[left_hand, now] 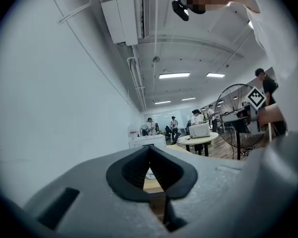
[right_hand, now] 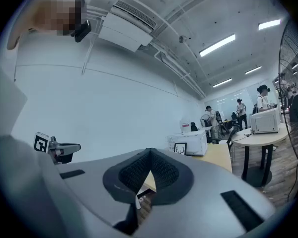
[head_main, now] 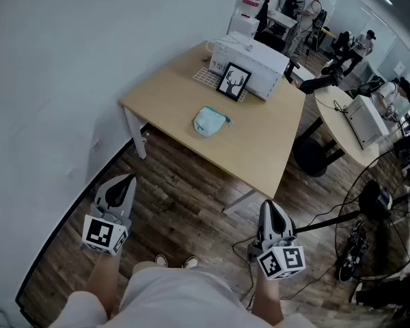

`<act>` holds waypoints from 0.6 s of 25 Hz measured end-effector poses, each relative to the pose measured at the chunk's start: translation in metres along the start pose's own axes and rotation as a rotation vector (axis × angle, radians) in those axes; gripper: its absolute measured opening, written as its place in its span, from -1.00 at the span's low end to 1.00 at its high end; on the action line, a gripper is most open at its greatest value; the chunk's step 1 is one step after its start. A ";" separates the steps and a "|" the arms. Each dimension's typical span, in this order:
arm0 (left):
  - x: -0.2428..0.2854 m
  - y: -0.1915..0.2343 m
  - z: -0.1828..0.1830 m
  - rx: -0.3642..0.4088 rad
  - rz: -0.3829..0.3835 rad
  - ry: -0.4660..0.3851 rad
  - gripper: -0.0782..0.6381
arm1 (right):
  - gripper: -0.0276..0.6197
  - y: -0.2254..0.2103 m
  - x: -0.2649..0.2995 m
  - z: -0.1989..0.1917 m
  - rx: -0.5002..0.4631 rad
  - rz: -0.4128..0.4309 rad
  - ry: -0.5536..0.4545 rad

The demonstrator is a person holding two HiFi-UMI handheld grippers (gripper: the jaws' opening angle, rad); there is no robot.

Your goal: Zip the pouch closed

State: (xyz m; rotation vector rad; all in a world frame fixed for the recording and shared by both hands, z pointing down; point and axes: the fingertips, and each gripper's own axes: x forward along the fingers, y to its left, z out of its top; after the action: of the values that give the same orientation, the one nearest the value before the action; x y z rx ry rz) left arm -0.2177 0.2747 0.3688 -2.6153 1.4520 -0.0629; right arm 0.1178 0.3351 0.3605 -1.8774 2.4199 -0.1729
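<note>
1. Head view showed the left gripper (head_main: 128, 180) and right gripper (head_main: 267, 207) held level over the wood floor (head_main: 184, 197), short of the table (head_main: 164, 94).
2. Both pairs of fingers were pressed together, gripping nothing.
3. The light-blue pouch (head_main: 210, 121) lay on the table, well ahead of both sets of fingertips, roughly between their lines, untouched.

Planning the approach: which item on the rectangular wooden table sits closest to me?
The small teal fabric pouch, lying apart; the black-framed deer picture and white box stand farther back.
</note>
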 end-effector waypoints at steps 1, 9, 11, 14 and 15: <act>0.002 -0.001 0.001 0.004 -0.001 -0.003 -0.74 | -0.92 -0.002 0.000 0.000 -0.001 0.000 0.002; 0.013 -0.008 0.003 -0.002 -0.002 -0.009 -0.74 | -0.92 -0.011 0.005 0.002 -0.013 0.005 0.005; 0.016 -0.008 0.002 -0.001 -0.007 -0.008 -0.74 | -0.92 -0.012 0.008 0.002 -0.014 0.009 0.009; 0.020 -0.005 0.004 -0.012 -0.006 -0.018 -0.74 | -0.92 -0.012 0.016 -0.001 0.016 0.037 0.020; 0.021 -0.004 0.005 -0.016 -0.006 -0.025 -0.74 | -0.91 -0.013 0.019 -0.002 0.030 0.047 0.022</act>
State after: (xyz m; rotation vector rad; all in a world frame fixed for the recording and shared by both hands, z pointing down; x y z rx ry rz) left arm -0.2024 0.2599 0.3637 -2.6234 1.4424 -0.0189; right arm 0.1250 0.3141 0.3639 -1.8140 2.4585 -0.2272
